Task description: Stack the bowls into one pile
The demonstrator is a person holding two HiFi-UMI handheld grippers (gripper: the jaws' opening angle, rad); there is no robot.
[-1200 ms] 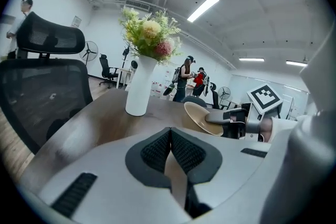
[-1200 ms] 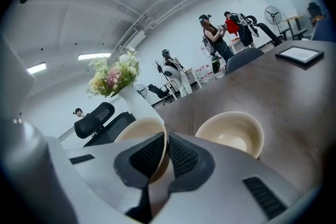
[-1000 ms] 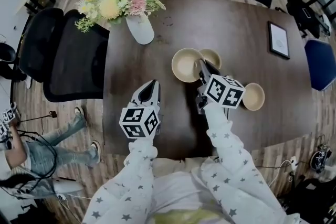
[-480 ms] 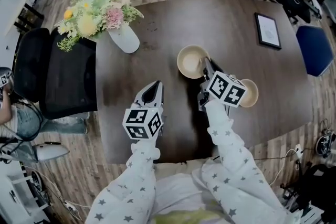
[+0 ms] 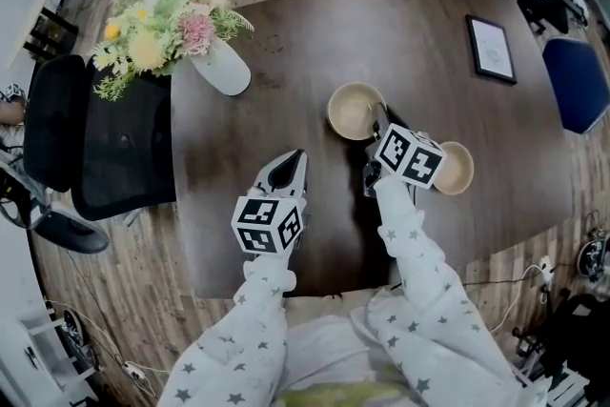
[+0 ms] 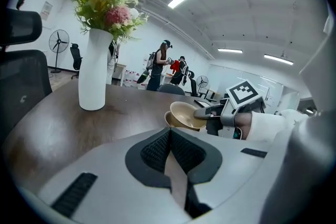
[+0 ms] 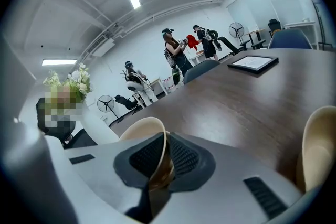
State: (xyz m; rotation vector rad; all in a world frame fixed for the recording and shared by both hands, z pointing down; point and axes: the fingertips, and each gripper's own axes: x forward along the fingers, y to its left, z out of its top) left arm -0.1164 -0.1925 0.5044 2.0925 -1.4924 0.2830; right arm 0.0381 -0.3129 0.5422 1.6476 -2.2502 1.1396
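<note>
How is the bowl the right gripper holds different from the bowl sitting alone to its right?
The held bowl is pinched at its rim by the right gripper; the lone bowl is untouched. The held bowl tilts over a second bowl; the lone bowl sits flat on the table. The held bowl looks wider than the lone bowl. Both are tan and round.

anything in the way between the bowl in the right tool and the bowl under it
Nothing visible. The right tool grips the tilted bowl by its rim, directly over the lower bowl, with no object between them. The third bowl sits apart to the side.
</note>
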